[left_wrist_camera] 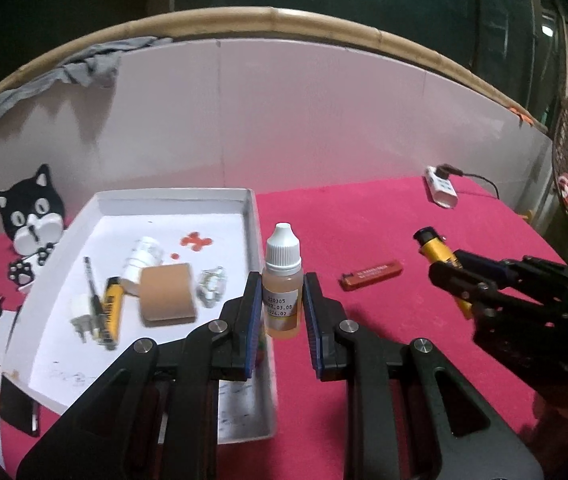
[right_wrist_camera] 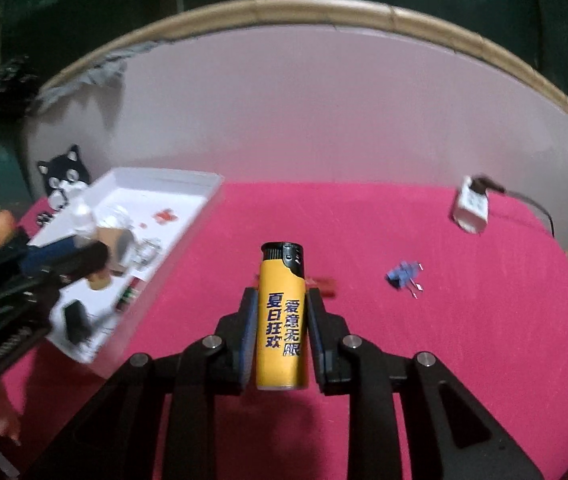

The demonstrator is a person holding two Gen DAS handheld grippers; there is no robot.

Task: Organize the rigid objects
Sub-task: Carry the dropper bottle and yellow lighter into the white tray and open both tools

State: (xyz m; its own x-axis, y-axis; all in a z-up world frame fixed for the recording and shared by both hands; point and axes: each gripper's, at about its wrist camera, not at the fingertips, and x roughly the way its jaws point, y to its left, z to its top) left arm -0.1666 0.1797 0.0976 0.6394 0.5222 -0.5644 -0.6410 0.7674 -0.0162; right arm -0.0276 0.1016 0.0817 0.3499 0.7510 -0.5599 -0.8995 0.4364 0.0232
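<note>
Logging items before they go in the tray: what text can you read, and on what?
"220305", then a date like "2022.03.08" and "2024.02", partly hidden: label of the dropper bottle.
"夏日狂欢" and "爱意无限": yellow lighter in the right gripper.
Print on the red lighter: too blurred to read.

Yellow, red and white on a crimson cloth (left_wrist_camera: 384,220)

Yellow lighter (right_wrist_camera: 281,320) with black cap and blue characters; brick-red lighter (left_wrist_camera: 372,275); white tray (left_wrist_camera: 249,208); white-capped amber dropper bottle (left_wrist_camera: 281,280).

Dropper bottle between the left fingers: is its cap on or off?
On. The dropper bottle stands upright with its white cap seated on top, between the left gripper fingers, beside the white tray.
</note>
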